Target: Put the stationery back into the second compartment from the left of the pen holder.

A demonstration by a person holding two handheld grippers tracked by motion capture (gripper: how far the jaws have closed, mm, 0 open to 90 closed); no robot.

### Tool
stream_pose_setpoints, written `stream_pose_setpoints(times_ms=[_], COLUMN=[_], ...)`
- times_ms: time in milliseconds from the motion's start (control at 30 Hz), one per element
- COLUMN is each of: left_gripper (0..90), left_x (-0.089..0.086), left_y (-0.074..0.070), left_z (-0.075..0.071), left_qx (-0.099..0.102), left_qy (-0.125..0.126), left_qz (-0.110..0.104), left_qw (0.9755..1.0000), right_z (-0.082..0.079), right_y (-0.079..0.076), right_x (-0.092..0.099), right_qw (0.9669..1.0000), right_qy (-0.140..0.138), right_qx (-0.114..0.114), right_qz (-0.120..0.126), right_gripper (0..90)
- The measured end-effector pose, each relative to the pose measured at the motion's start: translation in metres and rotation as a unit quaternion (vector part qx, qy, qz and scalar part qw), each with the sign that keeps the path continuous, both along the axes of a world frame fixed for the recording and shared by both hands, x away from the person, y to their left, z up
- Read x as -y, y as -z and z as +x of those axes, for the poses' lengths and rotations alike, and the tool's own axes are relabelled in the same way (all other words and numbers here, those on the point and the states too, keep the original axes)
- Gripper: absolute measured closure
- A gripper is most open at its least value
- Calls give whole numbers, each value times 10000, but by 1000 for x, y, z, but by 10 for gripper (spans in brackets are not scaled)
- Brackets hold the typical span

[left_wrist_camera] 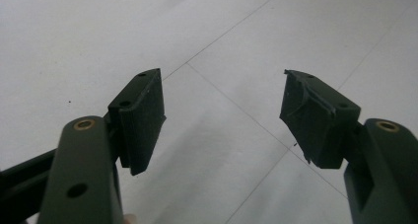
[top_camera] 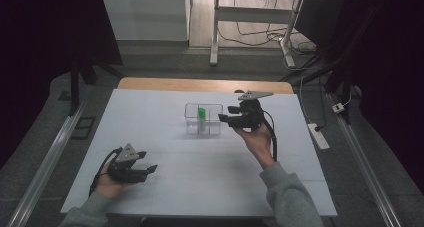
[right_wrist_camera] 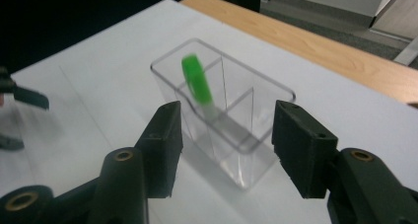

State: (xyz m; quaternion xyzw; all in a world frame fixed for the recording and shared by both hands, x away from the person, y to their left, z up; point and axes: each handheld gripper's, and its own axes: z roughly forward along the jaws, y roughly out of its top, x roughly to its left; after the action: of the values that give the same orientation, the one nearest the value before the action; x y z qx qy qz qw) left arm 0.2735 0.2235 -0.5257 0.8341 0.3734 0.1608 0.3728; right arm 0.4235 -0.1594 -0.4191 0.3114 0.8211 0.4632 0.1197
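Standing near the middle of the white table (top_camera: 165,182), the clear divided organizer (top_camera: 203,119) holds a green-capped item (right_wrist_camera: 197,81) upright in one compartment. The right hand-held gripper (right_wrist_camera: 224,150) hovers just beside it, released, nothing between its jaws. The left hand-held gripper (left_wrist_camera: 222,120), also released and empty, sits well apart above bare table.

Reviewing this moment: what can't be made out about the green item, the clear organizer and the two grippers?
- Green item: motion-blurred in the right gripper view, tiny in the high view; its kind and resting point are unclear.
- Clear organizer: near wall partly behind the right gripper fingers.
- Left gripper: body cut off by the bottom edge of its own view.
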Motion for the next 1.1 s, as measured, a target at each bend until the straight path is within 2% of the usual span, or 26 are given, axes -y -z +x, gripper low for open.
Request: stream_pose_setpoints(times_ms=[500, 900, 1100], left_gripper=[325, 320, 320], left_x=[1, 1, 1], left_y=[0, -1, -1], left_z=[1, 2, 2], left_qx=[-17, -9, 0], left_qy=[4, -34, -36], left_qz=[41, -24, -33], left_qw=[10000, 10000, 10000], right_z=[-42, -72, -80], right_y=[36, 57, 63], right_x=[62, 104, 117], right_qw=[9991, 9989, 9989], right_qy=[86, 129, 149], right_qx=[-214, -301, -295], right_qz=[-350, -339, -321], right_gripper=[391, 372, 369])
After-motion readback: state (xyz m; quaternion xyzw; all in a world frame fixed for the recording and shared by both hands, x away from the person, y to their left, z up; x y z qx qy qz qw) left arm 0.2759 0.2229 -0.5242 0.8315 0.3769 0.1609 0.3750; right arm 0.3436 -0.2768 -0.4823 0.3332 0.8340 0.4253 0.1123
